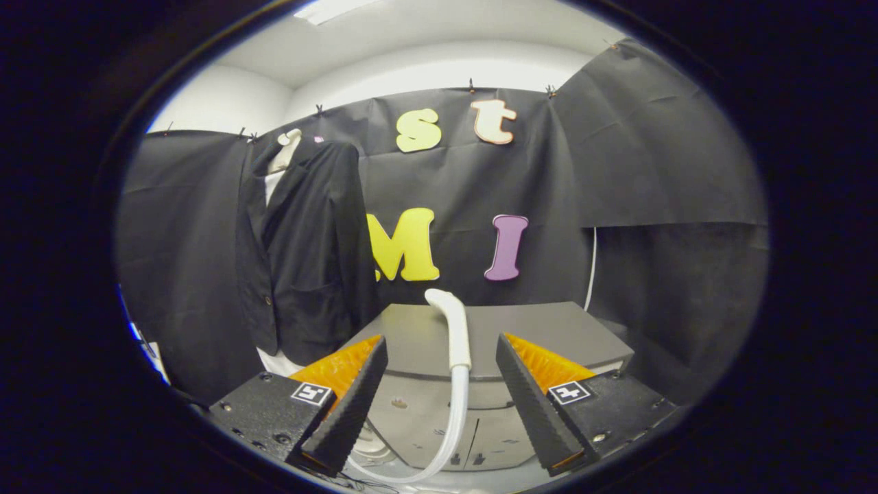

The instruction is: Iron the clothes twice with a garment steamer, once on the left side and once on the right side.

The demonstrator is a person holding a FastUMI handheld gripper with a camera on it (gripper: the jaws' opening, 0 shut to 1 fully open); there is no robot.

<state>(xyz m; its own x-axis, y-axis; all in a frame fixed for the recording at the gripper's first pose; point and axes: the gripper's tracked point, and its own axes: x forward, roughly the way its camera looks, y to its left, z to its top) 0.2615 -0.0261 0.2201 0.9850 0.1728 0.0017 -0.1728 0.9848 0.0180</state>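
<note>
Gripper point(442, 384): fingers spread apart, holding nothing; steamer handle point(453, 329), pale, upright, standing between and just ahead of the fingers, untouched, its hose point(449, 425) looping down beneath them; steamer base point(425, 425), grey, under the hose, with a flat grey surface point(549, 329) beyond; dark jacket point(302, 254) over a white shirt, hanging ahead and to the left, well apart from the gripper. Progress, by judgement: handle not yet taken; both passes, left and right, remain.
</note>
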